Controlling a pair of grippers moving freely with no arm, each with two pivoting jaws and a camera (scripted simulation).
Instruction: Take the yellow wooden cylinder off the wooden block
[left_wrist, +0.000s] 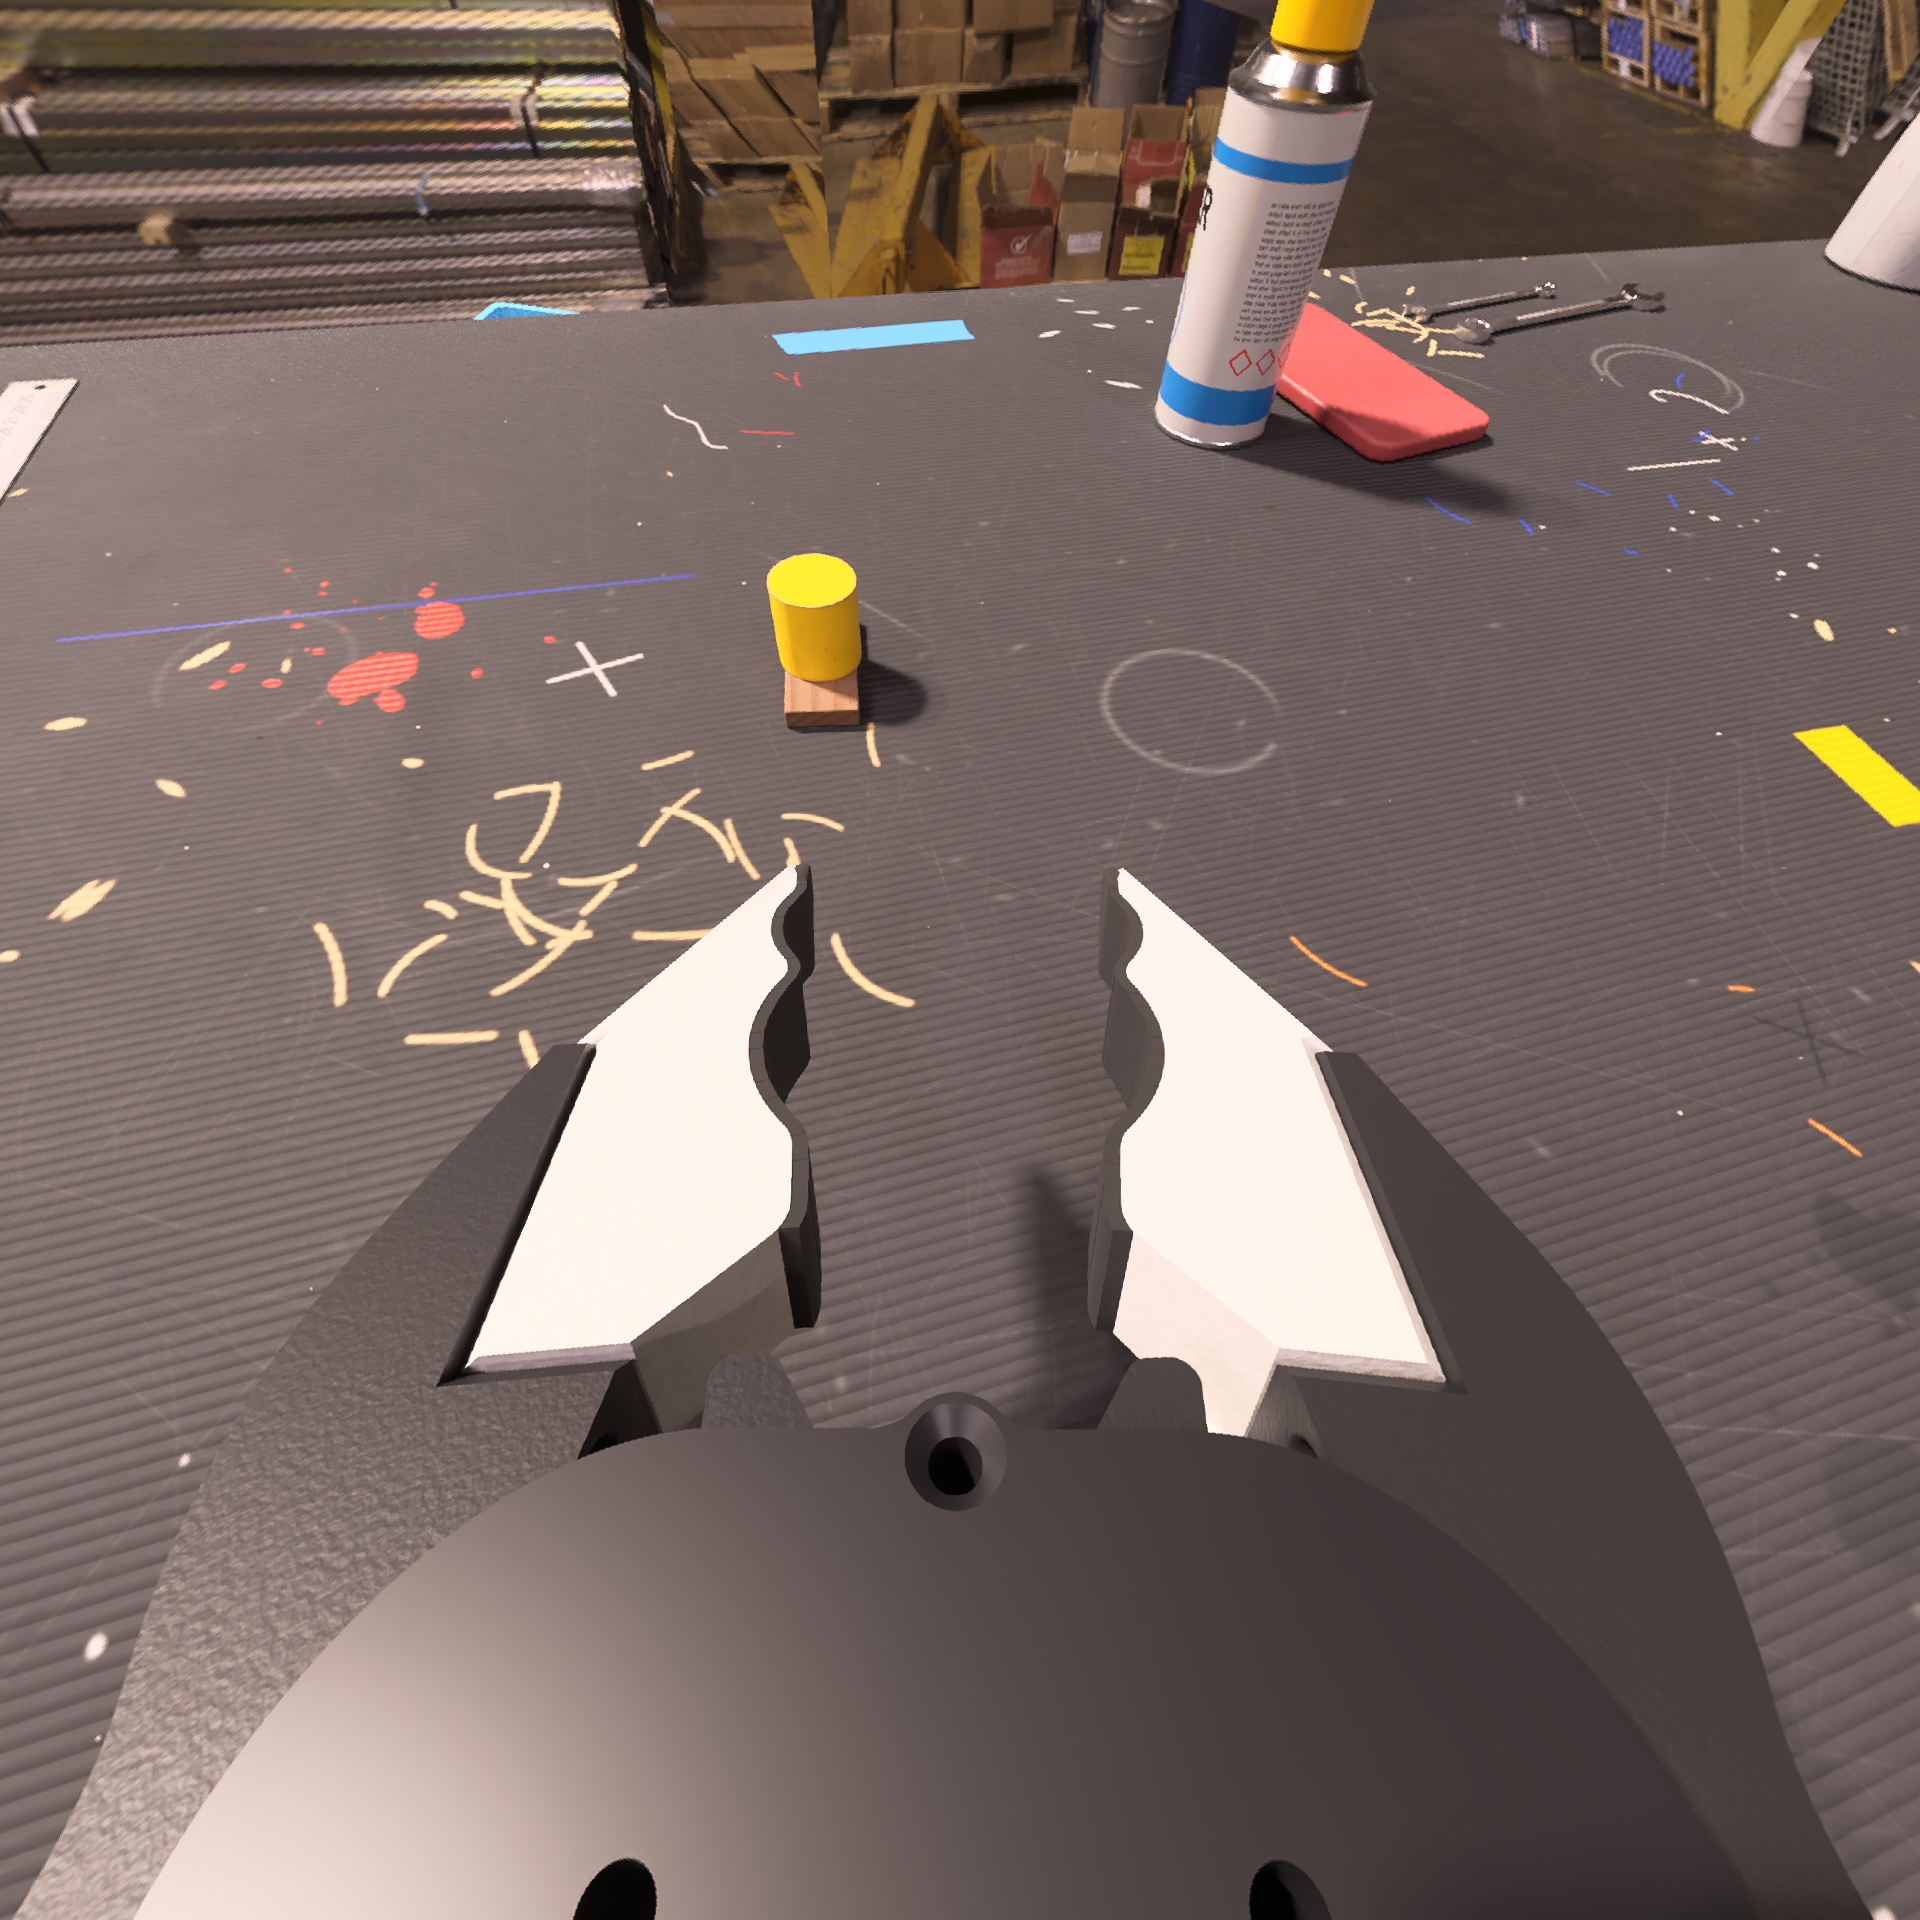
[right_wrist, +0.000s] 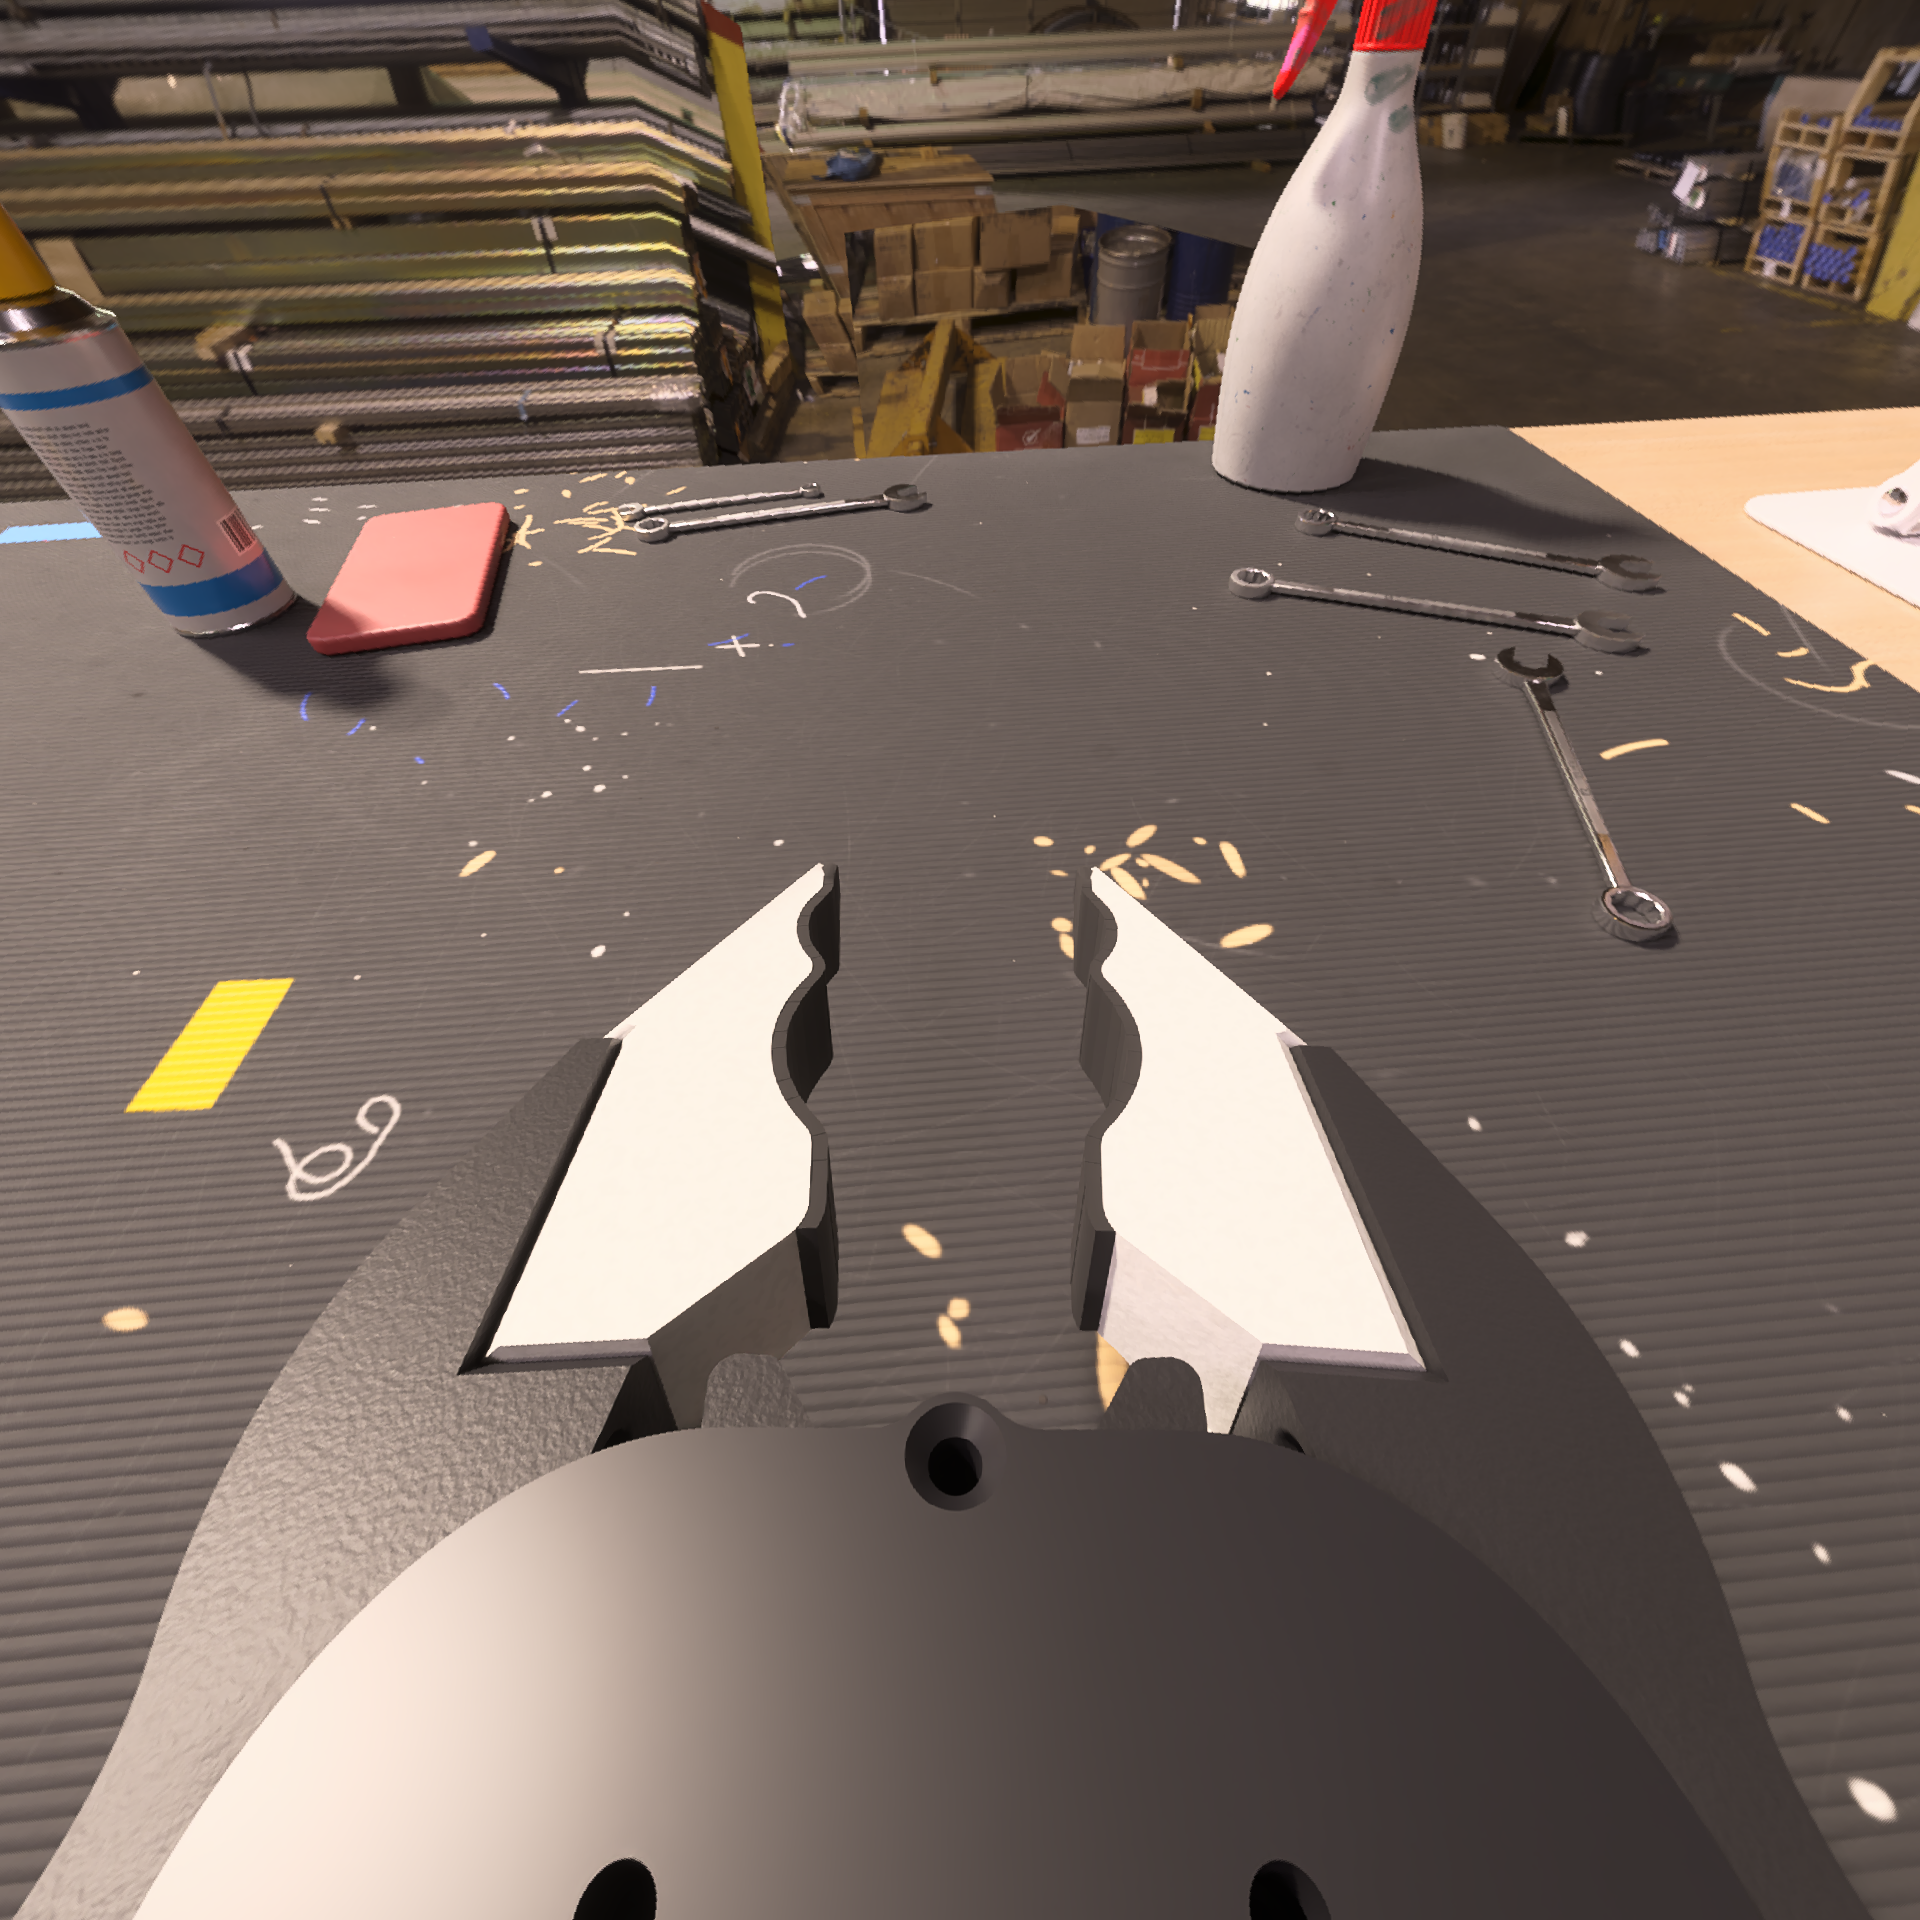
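A yellow wooden cylinder (left_wrist: 815, 617) stands upright on a small flat wooden block (left_wrist: 821, 702) on the dark grey mat, ahead of my left gripper and slightly to its left. My left gripper (left_wrist: 956, 875) is open and empty, some way short of the block. My right gripper (right_wrist: 956, 873) is open and empty over bare mat with wood chips. The cylinder and block do not show in the right wrist view.
A spray can (left_wrist: 1252, 249) and a red flat case (left_wrist: 1377, 390) stand at the back right, also in the right wrist view: can (right_wrist: 135, 468), case (right_wrist: 410, 577). Several wrenches (right_wrist: 1439, 603) and a white spray bottle (right_wrist: 1325, 281) lie farther right. The mat's far edge (left_wrist: 935, 296) is behind.
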